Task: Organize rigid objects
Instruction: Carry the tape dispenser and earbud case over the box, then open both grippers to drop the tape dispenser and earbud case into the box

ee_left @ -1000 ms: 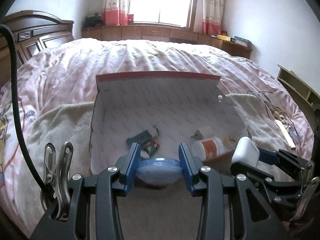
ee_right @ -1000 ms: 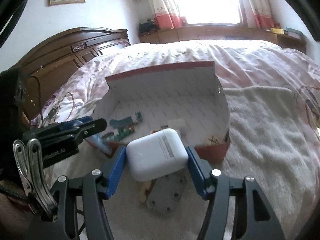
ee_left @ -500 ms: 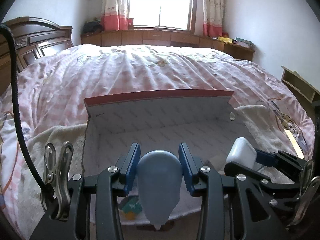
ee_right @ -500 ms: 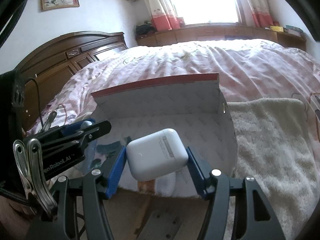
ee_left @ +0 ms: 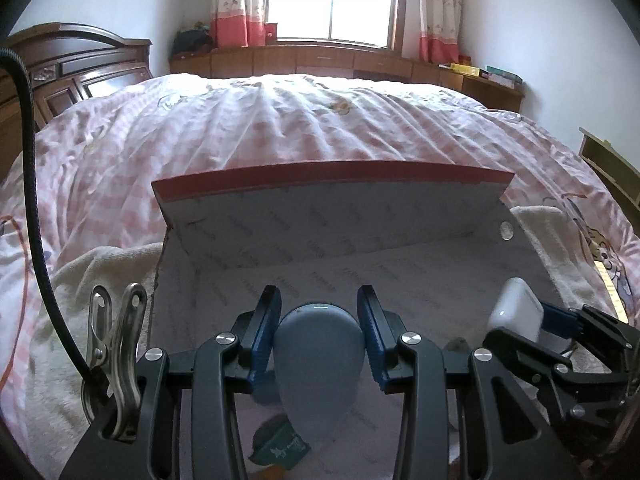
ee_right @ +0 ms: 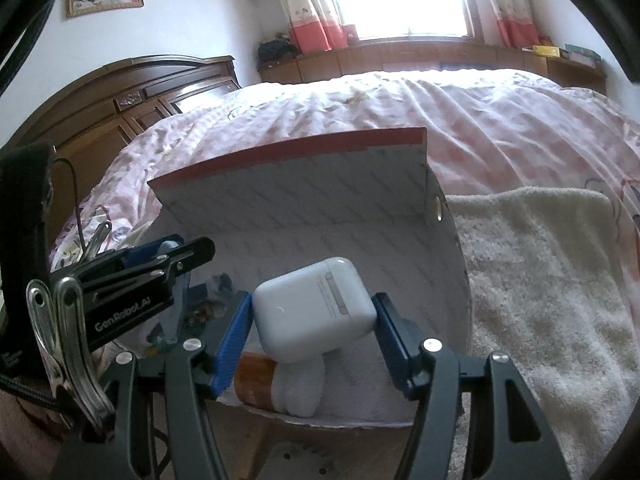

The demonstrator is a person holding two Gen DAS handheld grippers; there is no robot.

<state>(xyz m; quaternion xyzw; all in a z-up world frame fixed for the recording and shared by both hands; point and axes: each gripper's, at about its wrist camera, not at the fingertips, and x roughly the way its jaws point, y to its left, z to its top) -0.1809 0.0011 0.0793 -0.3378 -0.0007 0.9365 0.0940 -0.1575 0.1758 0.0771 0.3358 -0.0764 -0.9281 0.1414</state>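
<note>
**Operator:** Earbud case (ee_right: pixel 316 308), white, is pinched between the blue pads of my right gripper (ee_right: pixel 314 320), tilted with its hinge strip facing up and to the right. I'm holding it above the inside of the open box (ee_right: pixel 304 208).

**Partner:** And your left side?

**Operator:** My left gripper (ee_left: pixel 318 336) is clamped on a pale blue egg-shaped object (ee_left: pixel 320 364), its narrow end pointing toward me and down. It hangs over the box's left half.

**Partner:** Where does the box sit?

**Operator:** On a cream fleece blanket (ee_right: pixel 540 288) spread over the pink checked bedspread (ee_left: pixel 300 128). Its red-edged lid stands up at the far side, with a small round fastener near the lid's right corner.

**Partner:** Anything inside already?

**Operator:** A white bottle with an orange label (ee_right: pixel 276 384) lies on its side at the near edge, below the earbud case. A small green packet (ee_left: pixel 280 450) lies below the blue object. Some other small items sit farther left; I cannot tell what they are.

**Partner:** Are the two grippers close?

**Operator:** Side by side, near each other, not touching.
</note>
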